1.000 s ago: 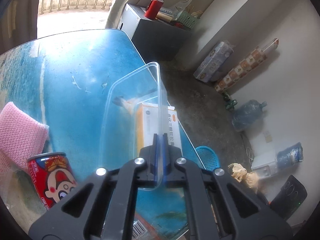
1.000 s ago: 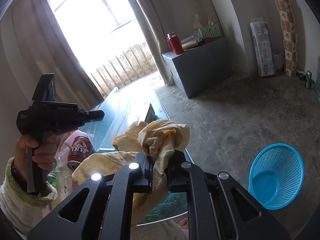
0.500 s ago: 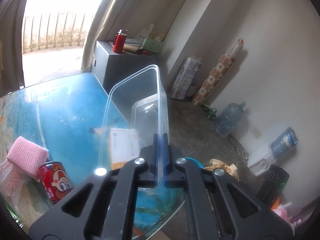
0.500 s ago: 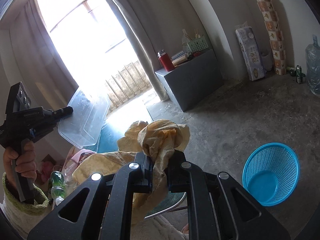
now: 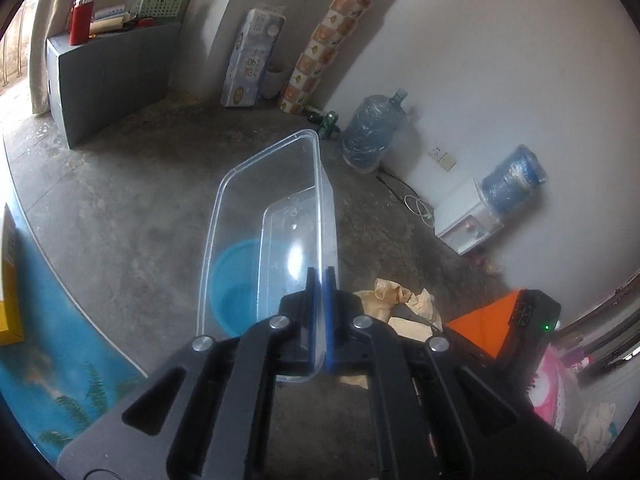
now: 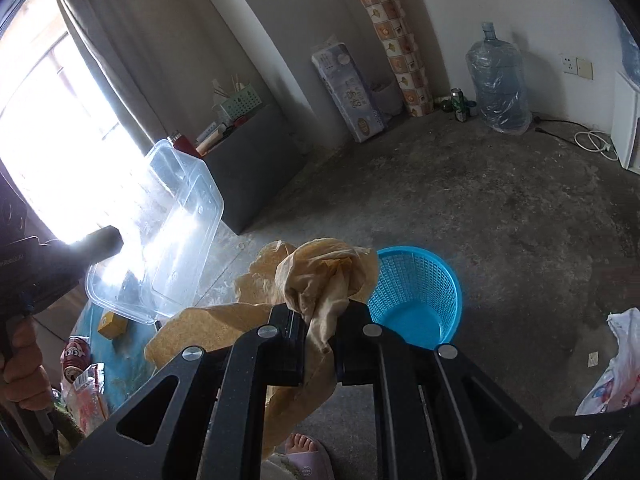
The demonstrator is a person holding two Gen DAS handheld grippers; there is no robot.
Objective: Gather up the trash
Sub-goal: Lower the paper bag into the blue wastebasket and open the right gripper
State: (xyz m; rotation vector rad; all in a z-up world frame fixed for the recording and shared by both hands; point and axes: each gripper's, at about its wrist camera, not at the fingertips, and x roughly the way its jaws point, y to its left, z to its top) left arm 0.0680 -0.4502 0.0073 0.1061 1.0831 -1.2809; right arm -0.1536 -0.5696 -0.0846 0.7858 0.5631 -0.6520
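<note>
My left gripper point(image 5: 319, 280) is shut on the rim of a clear plastic container point(image 5: 272, 216), held out past the table edge. Through its wall I see the blue mesh basket point(image 5: 232, 280) on the floor below. In the right wrist view the same clear container point(image 6: 168, 224) hangs at the left from the left gripper point(image 6: 108, 242), above the table edge. My right gripper point(image 6: 320, 320) is shut on a crumpled tan paper wrapper point(image 6: 320, 276), which sits in front of the blue basket point(image 6: 420, 296). The tan paper point(image 5: 400, 300) also shows in the left wrist view.
The blue-topped table point(image 5: 60, 344) holds a yellow box point(image 5: 8, 280), a red can point(image 6: 76, 356) and a snack packet point(image 6: 86, 392). A grey cabinet point(image 5: 104, 72), water jugs point(image 5: 372, 136), a tissue pack point(image 6: 352, 92) and a plastic bag point(image 6: 616, 368) stand around the concrete floor. A slippered foot point(image 6: 304, 452) is below.
Both grippers swung right, away from the table and window, toward the floor. The clear container now hangs over the blue basket and the tan paper sits in front of it.
</note>
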